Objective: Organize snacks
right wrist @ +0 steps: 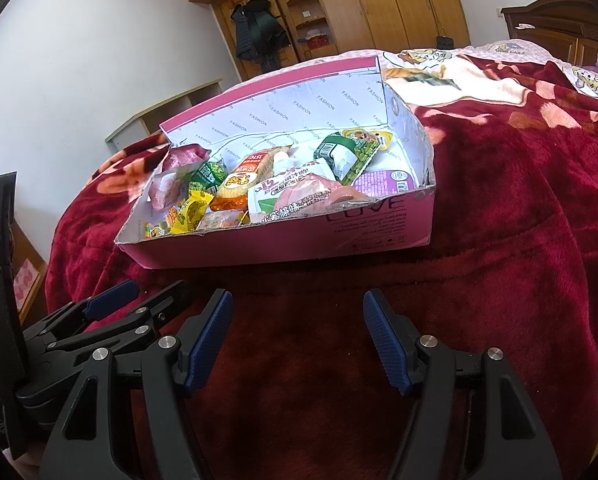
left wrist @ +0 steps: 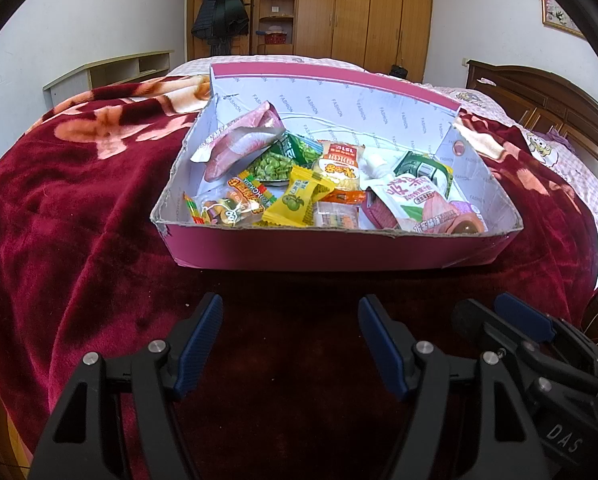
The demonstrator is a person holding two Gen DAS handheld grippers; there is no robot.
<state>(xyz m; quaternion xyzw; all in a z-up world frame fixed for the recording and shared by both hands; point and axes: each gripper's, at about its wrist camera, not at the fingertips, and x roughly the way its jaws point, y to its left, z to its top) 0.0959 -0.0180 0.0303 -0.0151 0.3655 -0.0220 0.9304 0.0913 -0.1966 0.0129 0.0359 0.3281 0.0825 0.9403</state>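
Bed [left wrist: 79, 208] with red blanket carries pink box [left wrist: 299, 246] of snacks [left wrist: 299, 196] | box ahead of both grippers, long axis crosswise | left gripper [left wrist: 291, 340] and right gripper [right wrist: 297, 338] side by side, about equally near | fingers spread, empty

"fashion" across box lining [left wrist: 339, 108], "love" on box front [right wrist: 363, 204]

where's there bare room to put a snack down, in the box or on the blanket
Free: the strip of red blanket between the pink box's near wall and both grippers, and the blanket right of the box. Inside, a bare patch shows in the near left corner beside the gummy packet, plus some floor along the back wall. The middle and right of the box are crowded with overlapping packets.
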